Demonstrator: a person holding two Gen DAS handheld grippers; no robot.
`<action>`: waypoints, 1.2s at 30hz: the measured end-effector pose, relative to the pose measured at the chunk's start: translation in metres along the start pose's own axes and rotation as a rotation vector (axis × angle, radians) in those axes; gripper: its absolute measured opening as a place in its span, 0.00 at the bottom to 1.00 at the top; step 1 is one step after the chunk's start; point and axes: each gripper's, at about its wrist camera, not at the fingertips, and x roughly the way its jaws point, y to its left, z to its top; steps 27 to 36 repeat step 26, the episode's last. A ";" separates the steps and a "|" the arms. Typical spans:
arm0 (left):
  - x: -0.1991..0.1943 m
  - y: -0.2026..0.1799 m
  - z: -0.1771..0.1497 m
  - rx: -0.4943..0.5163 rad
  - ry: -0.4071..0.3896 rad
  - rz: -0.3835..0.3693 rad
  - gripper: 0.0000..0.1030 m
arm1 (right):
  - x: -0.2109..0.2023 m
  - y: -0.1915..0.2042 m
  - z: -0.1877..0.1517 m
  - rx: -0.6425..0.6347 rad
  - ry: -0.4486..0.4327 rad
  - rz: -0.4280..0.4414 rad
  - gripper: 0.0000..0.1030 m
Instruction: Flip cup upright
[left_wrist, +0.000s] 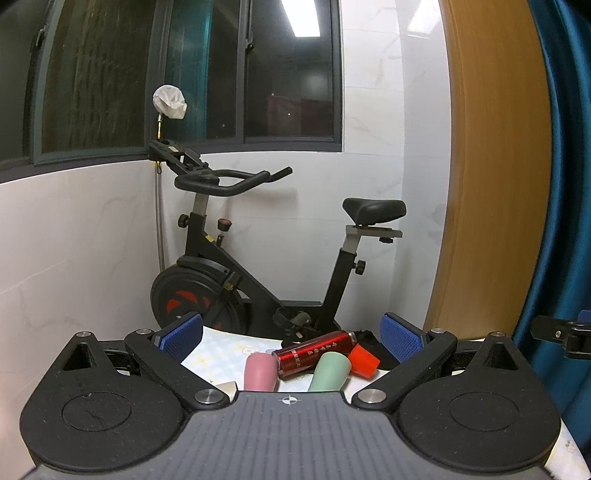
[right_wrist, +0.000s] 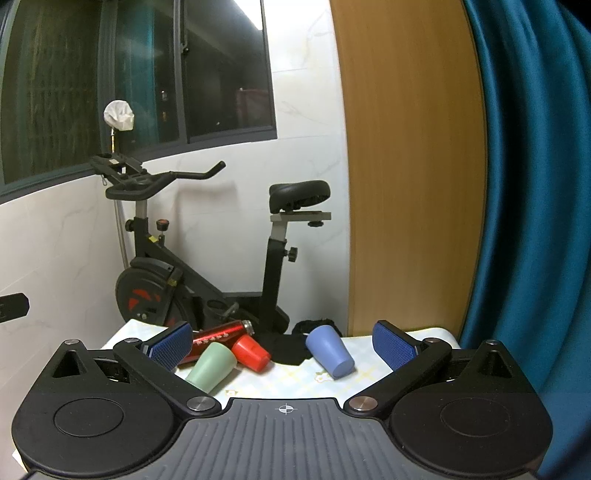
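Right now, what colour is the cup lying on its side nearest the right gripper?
Blue. The cup shows best in the right wrist view.

Both wrist views face low across the table (left_wrist: 221, 354), sharing the bike (right_wrist: 177, 280).

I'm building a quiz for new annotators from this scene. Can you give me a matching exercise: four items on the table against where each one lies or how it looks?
Things:
1. blue cup
2. green cup
3. red cup
4. red bottle

Descriptions:
A. metal cylinder with lettering, lying on its side behind the cups
B. lying tilted between the right gripper's open fingers, apart from the others
C. lying beside the right gripper's left finger
D. lying at the bottle's neck end

Pairs: 1-B, 2-C, 3-D, 4-A
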 end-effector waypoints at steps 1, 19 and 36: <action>0.000 0.000 0.000 0.001 0.000 -0.001 1.00 | 0.000 0.000 0.000 0.000 0.000 0.000 1.00; -0.004 -0.001 -0.001 0.005 -0.003 -0.007 1.00 | 0.000 0.000 0.000 0.000 -0.001 0.000 1.00; -0.005 -0.001 -0.002 0.004 -0.006 -0.017 1.00 | 0.000 0.000 0.000 0.001 -0.003 0.001 1.00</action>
